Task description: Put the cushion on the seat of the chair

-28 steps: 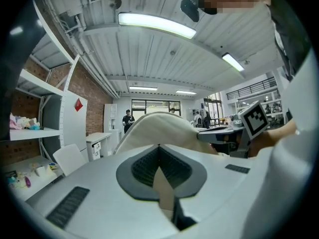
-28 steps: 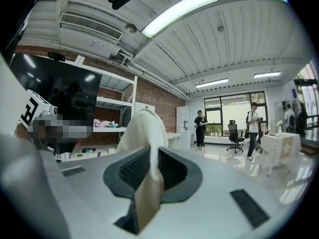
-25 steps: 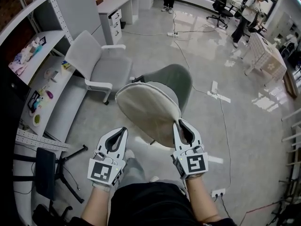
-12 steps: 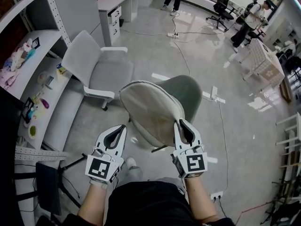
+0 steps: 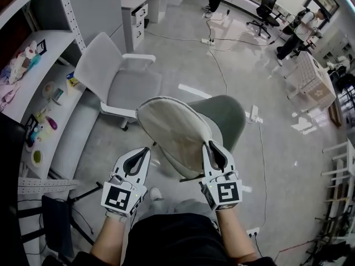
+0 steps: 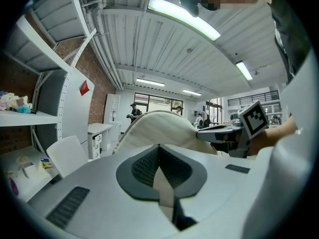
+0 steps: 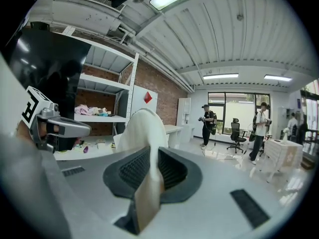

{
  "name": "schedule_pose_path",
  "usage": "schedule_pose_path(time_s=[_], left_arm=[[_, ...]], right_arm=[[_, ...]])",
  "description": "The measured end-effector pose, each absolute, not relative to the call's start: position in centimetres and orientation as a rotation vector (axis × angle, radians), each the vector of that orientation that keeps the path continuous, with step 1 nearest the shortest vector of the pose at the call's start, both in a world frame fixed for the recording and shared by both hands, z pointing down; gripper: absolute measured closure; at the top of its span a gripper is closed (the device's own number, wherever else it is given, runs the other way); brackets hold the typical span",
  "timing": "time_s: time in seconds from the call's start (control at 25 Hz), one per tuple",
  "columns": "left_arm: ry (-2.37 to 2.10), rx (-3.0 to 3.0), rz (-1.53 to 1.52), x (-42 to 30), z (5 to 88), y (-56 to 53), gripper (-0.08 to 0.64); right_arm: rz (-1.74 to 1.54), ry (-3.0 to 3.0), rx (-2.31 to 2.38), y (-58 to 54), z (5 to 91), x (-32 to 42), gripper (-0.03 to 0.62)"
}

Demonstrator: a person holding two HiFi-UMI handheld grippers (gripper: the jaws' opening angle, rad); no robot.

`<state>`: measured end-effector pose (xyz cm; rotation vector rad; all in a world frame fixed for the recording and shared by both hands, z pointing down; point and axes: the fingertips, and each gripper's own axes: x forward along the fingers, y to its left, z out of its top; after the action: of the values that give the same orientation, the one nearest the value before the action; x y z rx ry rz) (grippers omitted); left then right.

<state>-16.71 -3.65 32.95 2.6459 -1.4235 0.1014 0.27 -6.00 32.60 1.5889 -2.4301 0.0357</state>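
Clamped in the right gripper [image 5: 209, 144] — the near rim of a round cream fabric cushion [image 5: 172, 131], cloth pinched between the jaws and rising straight up past the tips. Held in the air, tilted, broad face turned toward the grippers, resting on no seat. Directly beyond the right gripper, largely hidden behind the cushion: a grey-green moulded office chair [image 5: 228, 112]. Alongside, the left gripper [image 5: 146, 151], jaws pressed together with no cushion cloth between them — close by the cushion's lower edge yet apart from it. Farther ahead of the left gripper, a white office chair with armrests [image 5: 125, 82] on the pale grey floor [image 5: 183, 60]. Out to its left side, white metal shelves [image 5: 77, 123] with small coloured items.
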Motion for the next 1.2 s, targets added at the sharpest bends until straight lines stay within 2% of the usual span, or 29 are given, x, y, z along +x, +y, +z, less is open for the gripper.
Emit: schedule_pose_path(time_s=[0.56, 1.2], left_arm=[[-1.563, 2.473, 0.195, -17.3, 36.9, -5.4, 0.555], [-1.616, 2.323, 0.292, -14.5, 42.6, -5.7, 0.555]], right_arm=[[0.187, -2.464, 1.362, -8.9, 40.7, -1.8, 0.534], [0.405, -2.392, 1.221, -10.6, 53.0, 0.2, 0.537]])
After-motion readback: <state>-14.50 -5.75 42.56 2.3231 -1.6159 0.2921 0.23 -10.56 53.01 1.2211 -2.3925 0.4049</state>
